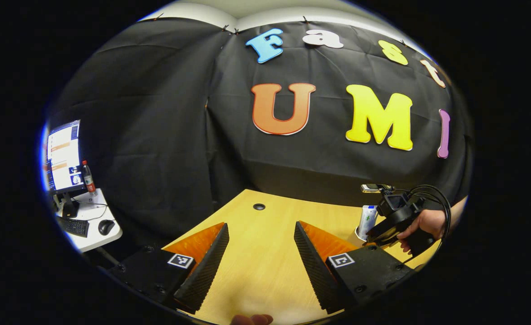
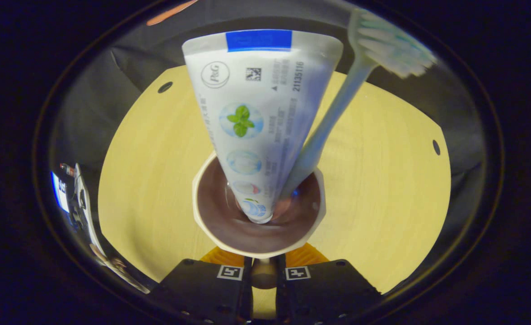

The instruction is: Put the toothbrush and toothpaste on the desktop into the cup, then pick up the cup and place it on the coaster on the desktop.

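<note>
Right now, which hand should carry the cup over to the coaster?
Right. The right tool is closed on the near wall of the cup, which holds the toothpaste and toothbrush. The left tool is open, holding nothing, off to the side.

Toothpaste and toothbrush stand in cup
</note>
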Motion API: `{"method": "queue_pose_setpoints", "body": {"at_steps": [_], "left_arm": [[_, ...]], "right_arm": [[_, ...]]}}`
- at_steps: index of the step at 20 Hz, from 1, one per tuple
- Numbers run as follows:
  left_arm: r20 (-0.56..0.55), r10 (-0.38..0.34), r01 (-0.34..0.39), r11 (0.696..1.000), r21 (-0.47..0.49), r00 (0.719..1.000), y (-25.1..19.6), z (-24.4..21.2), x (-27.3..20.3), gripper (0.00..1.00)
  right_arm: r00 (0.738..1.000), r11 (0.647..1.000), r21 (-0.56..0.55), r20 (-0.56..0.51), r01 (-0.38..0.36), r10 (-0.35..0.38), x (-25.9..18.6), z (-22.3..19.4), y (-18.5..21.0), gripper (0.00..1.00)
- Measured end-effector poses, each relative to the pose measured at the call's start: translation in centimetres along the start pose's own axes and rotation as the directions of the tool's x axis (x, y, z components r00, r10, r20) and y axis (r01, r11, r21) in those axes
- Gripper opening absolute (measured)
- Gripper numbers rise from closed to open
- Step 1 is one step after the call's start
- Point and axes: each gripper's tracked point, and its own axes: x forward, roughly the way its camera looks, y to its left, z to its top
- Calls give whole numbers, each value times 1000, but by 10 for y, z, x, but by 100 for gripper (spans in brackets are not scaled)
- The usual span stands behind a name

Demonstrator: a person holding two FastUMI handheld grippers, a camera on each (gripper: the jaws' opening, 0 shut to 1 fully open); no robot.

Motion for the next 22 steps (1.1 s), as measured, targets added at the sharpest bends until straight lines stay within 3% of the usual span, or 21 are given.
{"method": "queue_pose_setpoints", "body": {"at_steps": [8,13,14,17,18,19,22], "left_arm": [[-20,67,-67,998,-20,998,40,-7,-2,93],[-9,54,-55,998,-30,998,39,-2,-4,93],[-6,50,-51,998,-29,999,38,-1,-4,93],[2,33,-33,999,-20,999,31,4,-7,93],[2,23,-23,1000,-15,1000,26,6,-8,93],[5,15,-15,1000,-11,1000,20,8,-7,92],[4,-34,34,999,-4,999,-11,19,-6,92]], "right_arm": [[997,999,-20,-65,34,-36,21,-5,23,19],[997,999,29,-73,27,-25,18,-10,31,28],[997,1000,23,-76,21,-19,15,-12,33,33],[997,999,45,-72,-8,11,5,-21,39,72],[998,998,60,-60,-15,19,0,-22,39,77],[999,997,74,-45,-25,28,-9,-26,39,88],[998,993,109,36,-53,49,-44,-35,30,95]]}}
